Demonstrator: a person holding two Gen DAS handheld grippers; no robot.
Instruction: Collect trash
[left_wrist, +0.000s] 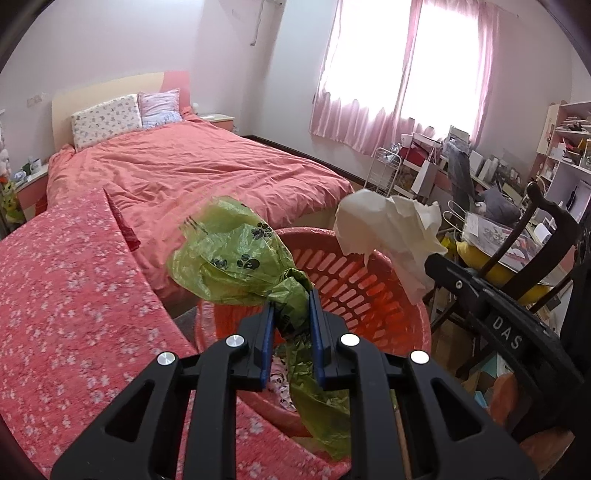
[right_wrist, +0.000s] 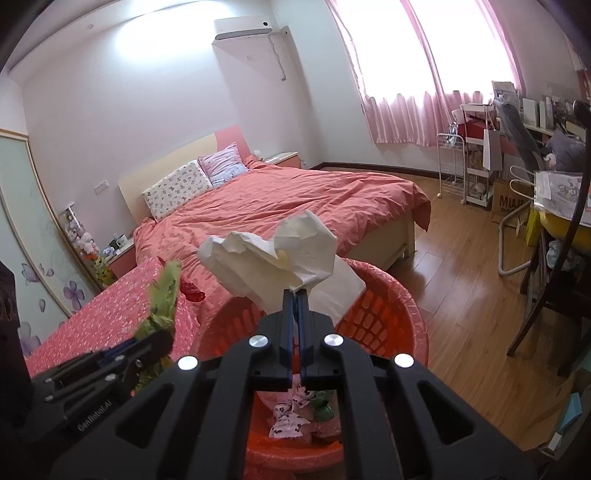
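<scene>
The left gripper (left_wrist: 291, 299) is clamped on a crumpled green plastic bag (left_wrist: 236, 254) printed with black paw marks, its blue-lined jaws pinching the bag's twisted neck while a loose tail of the bag hangs below them. It holds the bag above the near-left rim of the red slotted basket (left_wrist: 369, 288), beside the flowered red blanket (left_wrist: 74, 295). The right gripper (right_wrist: 295, 299) is closed on a wad of white crumpled paper (right_wrist: 273, 254), its jaws nearly touching, and the wad sits directly over the basket's (right_wrist: 384, 314) opening. Down inside the basket lie a patterned white wrapper (right_wrist: 288, 417) and a scrap of green plastic (right_wrist: 323, 404). Beyond the basket stands the bed (right_wrist: 295, 199) with its coral cover.
</scene>
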